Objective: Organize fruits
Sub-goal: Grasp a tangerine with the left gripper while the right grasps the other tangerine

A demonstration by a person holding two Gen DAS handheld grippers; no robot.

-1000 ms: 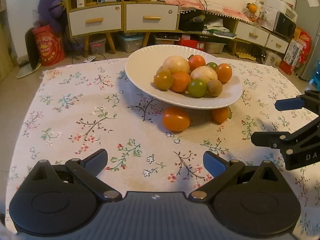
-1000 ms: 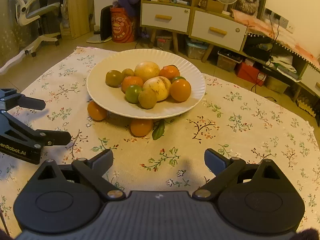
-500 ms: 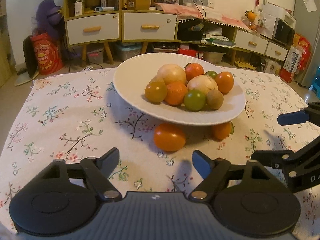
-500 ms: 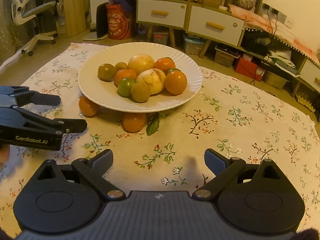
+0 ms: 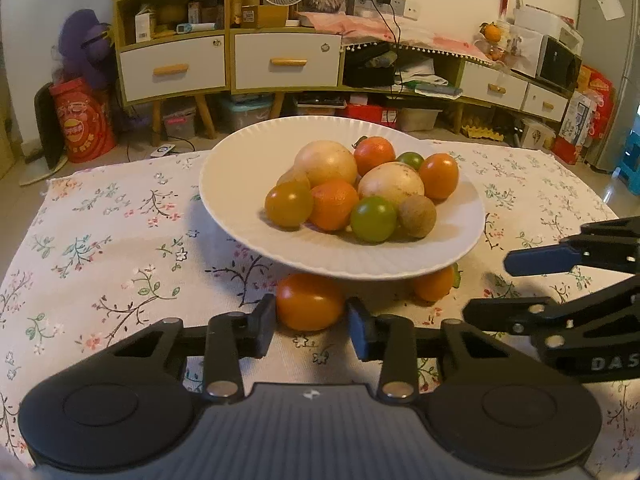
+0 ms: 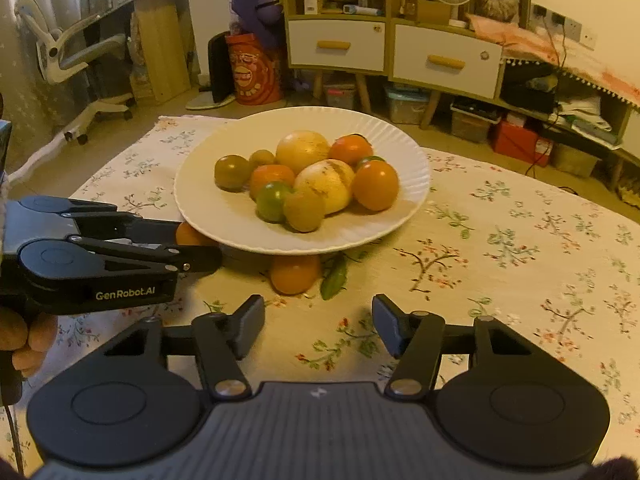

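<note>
A white plate (image 5: 248, 184) on the floral tablecloth holds several orange, green and pale fruits; it also shows in the right wrist view (image 6: 404, 148). An orange fruit (image 5: 310, 304) lies on the cloth under the plate's near rim. My left gripper (image 5: 311, 326) has its jaws on either side of that fruit, touching it. A second orange fruit (image 6: 294, 274) with a green leaf lies on the cloth. My right gripper (image 6: 318, 324) is open and empty, just short of that fruit.
The floral tablecloth (image 5: 100, 240) covers the table. Cabinets with drawers (image 5: 280, 64), a fan and floor clutter stand behind the table. An office chair (image 6: 72, 52) stands far left. The right gripper's fingers (image 5: 560, 280) reach in beside the plate.
My left gripper has moved forward and narrowed its jaws around the orange fruit under the plate. My right gripper has moved closer to the second orange fruit and stayed open.
</note>
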